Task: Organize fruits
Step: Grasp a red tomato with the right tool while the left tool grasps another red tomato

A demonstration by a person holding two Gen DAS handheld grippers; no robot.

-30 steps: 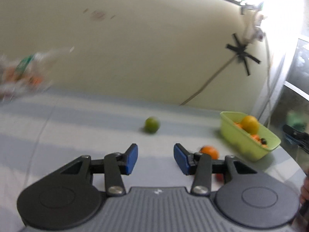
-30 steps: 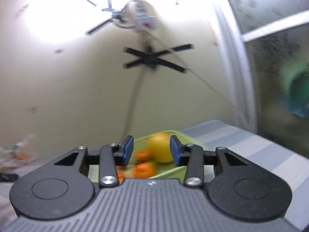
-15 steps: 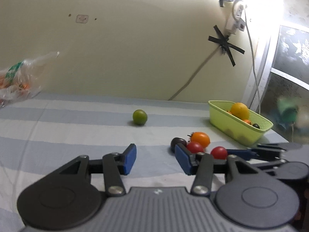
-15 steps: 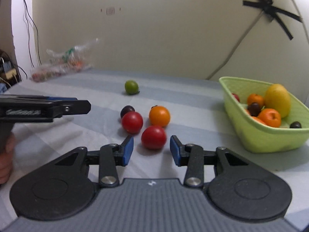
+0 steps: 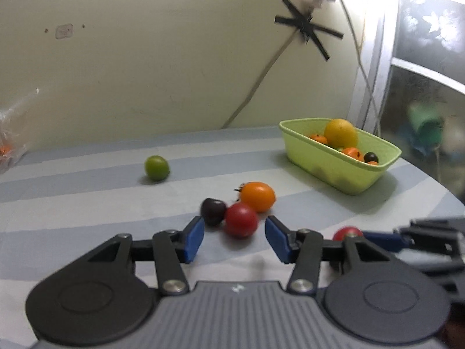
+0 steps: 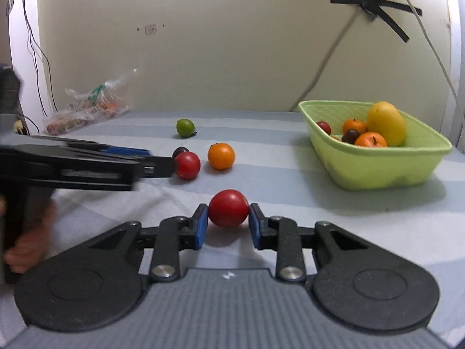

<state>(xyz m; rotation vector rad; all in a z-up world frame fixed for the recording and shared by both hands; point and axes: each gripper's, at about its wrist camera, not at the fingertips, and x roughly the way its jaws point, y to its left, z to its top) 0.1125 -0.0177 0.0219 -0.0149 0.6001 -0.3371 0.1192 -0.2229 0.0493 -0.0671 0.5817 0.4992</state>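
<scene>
Your left gripper (image 5: 234, 240) sits low over the striped bench (image 5: 87, 203) with its fingers (image 5: 193, 238) spread and gripping nothing; dead ahead of them, just past the tips and a touch right of centre, lies a red tomato (image 5: 241, 220), touching a dark plum (image 5: 213, 210) on its left and close to an orange tomato (image 5: 258, 196) behind it; the tomato is round, so no axis matters, but the plum crowds the left finger's path, so I judge you should come in slightly from the right; the green lime (image 5: 157, 167) rests well apart, further back and to the left.

Moving right, your right gripper (image 6: 228, 222) has a second red tomato (image 6: 228, 208) squarely between its fingers (image 6: 200, 226); they are closing, the blue pads look to be touching its sides, and it looks to be sitting on the bench still, not lifted; this hand is the nearer one to the green basket (image 6: 377, 168), which stands ahead and to the right of it, already holding a yellow fruit, oranges and small dark fruit; from here the carry runs forward and rightward over the near rim; lift clear of the bench first, as the rim stands taller than the tomato.
</scene>
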